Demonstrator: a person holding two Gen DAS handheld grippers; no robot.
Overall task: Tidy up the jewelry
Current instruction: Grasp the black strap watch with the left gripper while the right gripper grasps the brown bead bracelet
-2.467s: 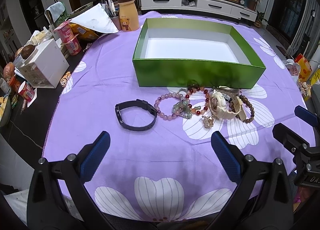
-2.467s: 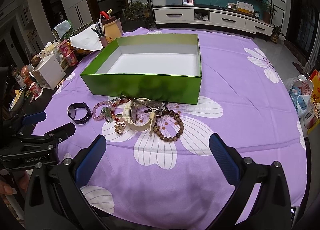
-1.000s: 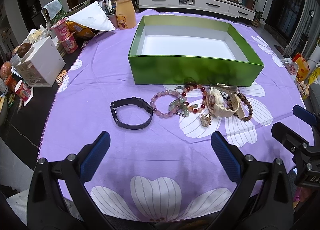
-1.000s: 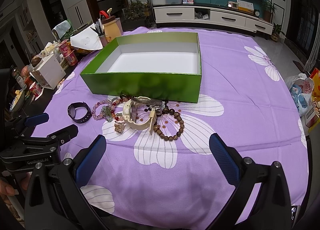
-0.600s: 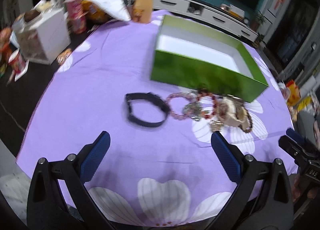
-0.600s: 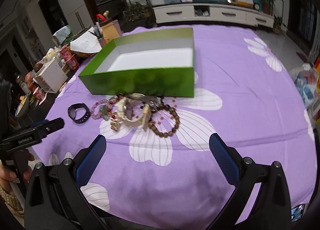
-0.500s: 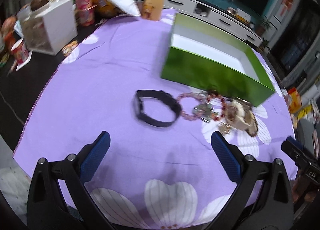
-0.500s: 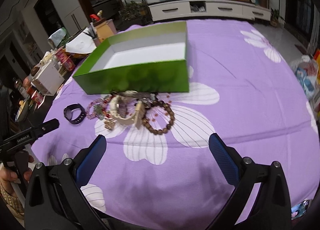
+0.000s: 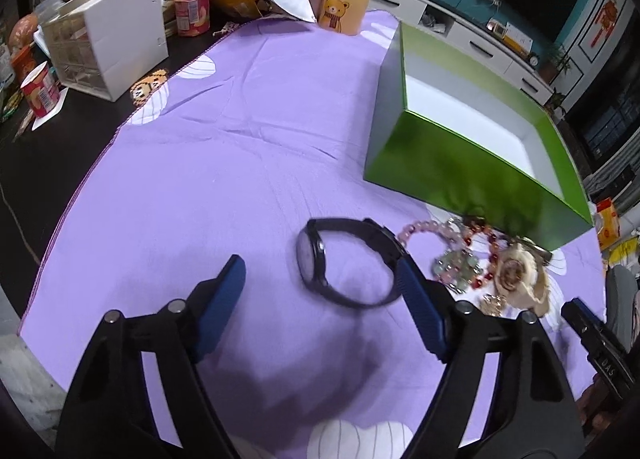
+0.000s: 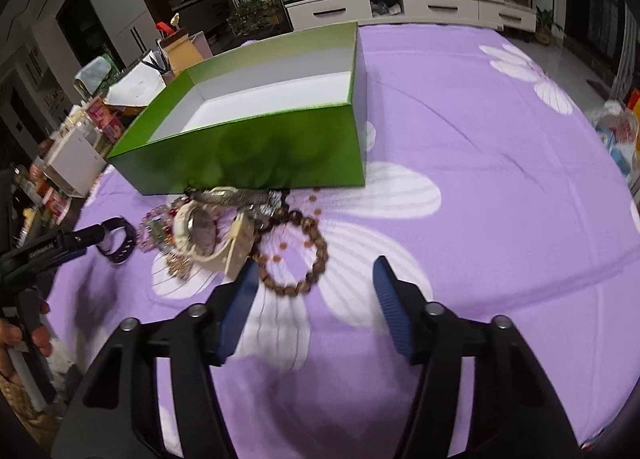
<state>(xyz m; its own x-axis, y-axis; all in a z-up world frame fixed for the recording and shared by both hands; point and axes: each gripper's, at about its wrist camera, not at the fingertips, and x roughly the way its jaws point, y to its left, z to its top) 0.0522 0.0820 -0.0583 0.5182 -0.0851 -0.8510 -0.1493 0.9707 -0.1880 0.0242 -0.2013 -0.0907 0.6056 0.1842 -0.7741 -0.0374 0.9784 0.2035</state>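
Both my grippers were closing on nothing: left gripper [image 9: 320, 291] faced the black watch [image 9: 344, 261] just ahead, right gripper [image 10: 314, 287] the brown bead bracelet [image 10: 298, 255], before the green box [image 10: 256, 151].

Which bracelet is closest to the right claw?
The brown wooden bead bracelet. It lies on the white flower print just ahead of the right claw, whose jaws are closing with nothing gripped yet. The pink bracelet sits farther off to the left.
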